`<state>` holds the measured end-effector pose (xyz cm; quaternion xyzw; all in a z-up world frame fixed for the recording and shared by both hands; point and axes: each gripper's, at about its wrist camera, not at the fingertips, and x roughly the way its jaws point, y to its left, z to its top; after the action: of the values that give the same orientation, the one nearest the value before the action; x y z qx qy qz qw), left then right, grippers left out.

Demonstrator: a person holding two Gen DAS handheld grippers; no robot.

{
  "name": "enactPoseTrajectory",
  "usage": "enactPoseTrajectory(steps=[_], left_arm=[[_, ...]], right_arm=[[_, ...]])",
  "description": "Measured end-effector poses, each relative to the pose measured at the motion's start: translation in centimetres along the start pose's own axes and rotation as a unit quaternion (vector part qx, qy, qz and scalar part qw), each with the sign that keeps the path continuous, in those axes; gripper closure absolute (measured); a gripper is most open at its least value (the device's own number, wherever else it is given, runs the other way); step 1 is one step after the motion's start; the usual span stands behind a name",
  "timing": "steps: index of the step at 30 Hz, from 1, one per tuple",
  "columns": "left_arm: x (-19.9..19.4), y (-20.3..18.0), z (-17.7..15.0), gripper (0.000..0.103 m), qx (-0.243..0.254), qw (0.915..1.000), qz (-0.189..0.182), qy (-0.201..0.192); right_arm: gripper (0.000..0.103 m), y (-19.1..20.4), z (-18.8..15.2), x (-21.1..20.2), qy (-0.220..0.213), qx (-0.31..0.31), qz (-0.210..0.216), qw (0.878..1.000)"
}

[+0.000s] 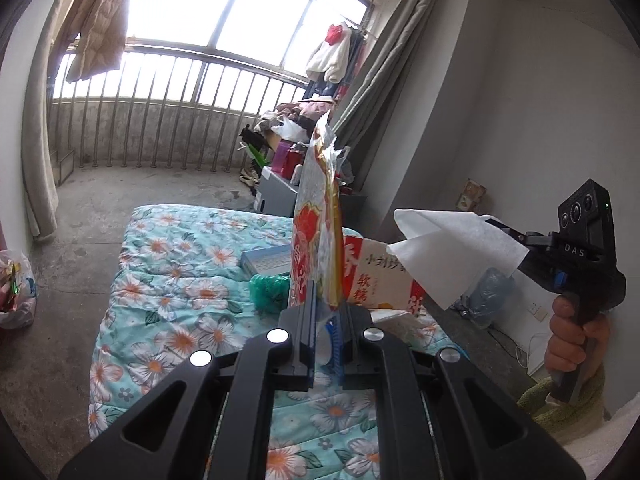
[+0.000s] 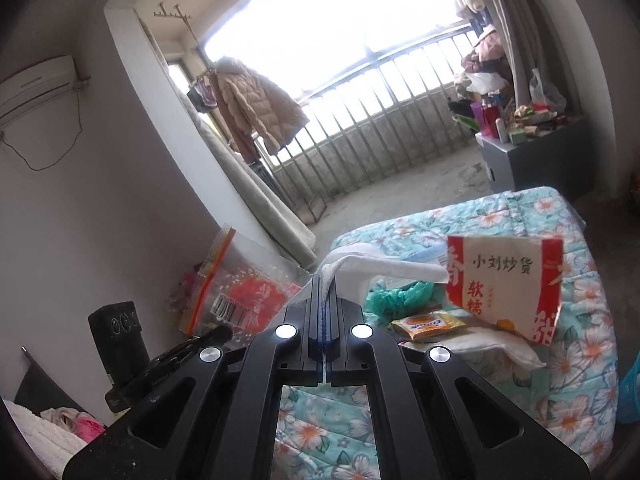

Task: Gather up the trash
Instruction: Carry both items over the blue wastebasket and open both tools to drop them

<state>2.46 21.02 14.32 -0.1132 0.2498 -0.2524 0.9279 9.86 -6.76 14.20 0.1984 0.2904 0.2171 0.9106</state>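
My left gripper (image 1: pixel 326 312) is shut on the lower edge of a clear zip bag with red print (image 1: pixel 316 220), which stands upright above the bed. The right gripper (image 1: pixel 516 240), held by a hand (image 1: pixel 572 340) at the right, is shut on a white tissue (image 1: pixel 448 248) that hangs in the air. In the right wrist view the right gripper (image 2: pixel 325 292) pinches the tissue (image 2: pixel 384 268), which drapes to the right. The left gripper (image 2: pixel 224 332) holds the zip bag (image 2: pixel 240 292) at the left. A red-and-white paper bag (image 2: pixel 508 284) stands on the floral quilt (image 2: pixel 580 320).
On the quilt lie a crumpled green plastic bag (image 2: pixel 400 296), a yellow snack packet (image 2: pixel 428 324), a white paper (image 2: pixel 492 346) and a blue box (image 1: pixel 266 262). A filled plastic bag (image 1: pixel 16 292) sits on the floor at the left. A cluttered grey cabinet (image 2: pixel 516 160) stands beyond the bed.
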Motion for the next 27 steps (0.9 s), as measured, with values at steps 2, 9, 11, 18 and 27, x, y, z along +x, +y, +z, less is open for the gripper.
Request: enactPoseTrajectory(steps=[2, 9, 11, 18, 27], left_arm=[[0.4, -1.3, 0.5, 0.096, 0.010, 0.9998, -0.018, 0.000], [2.6, -6.1, 1.4, 0.096, 0.050, 0.9973, -0.053, 0.008], [3.3, -7.4, 1.5, 0.096, 0.054, 0.9970, -0.053, 0.011], [6.7, -12.4, 1.9, 0.096, 0.084, 0.9911, -0.098, 0.034], [14.6, -21.0, 2.1, 0.096, 0.127, 0.9712, -0.177, 0.096]], right_arm=[[0.103, -0.8, -0.1, -1.2, -0.013, 0.010, -0.002, 1.000], [0.103, -4.6, -0.8, -4.6, -0.039, 0.071, 0.029, 0.996], [0.103, -5.3, -1.1, -6.0, -0.052, 0.083, 0.034, 0.995], [0.103, -9.0, -1.6, -11.5, -0.110, 0.111, 0.008, 0.988], [0.103, -15.8, -3.9, -18.7, -0.169, 0.170, -0.069, 0.968]])
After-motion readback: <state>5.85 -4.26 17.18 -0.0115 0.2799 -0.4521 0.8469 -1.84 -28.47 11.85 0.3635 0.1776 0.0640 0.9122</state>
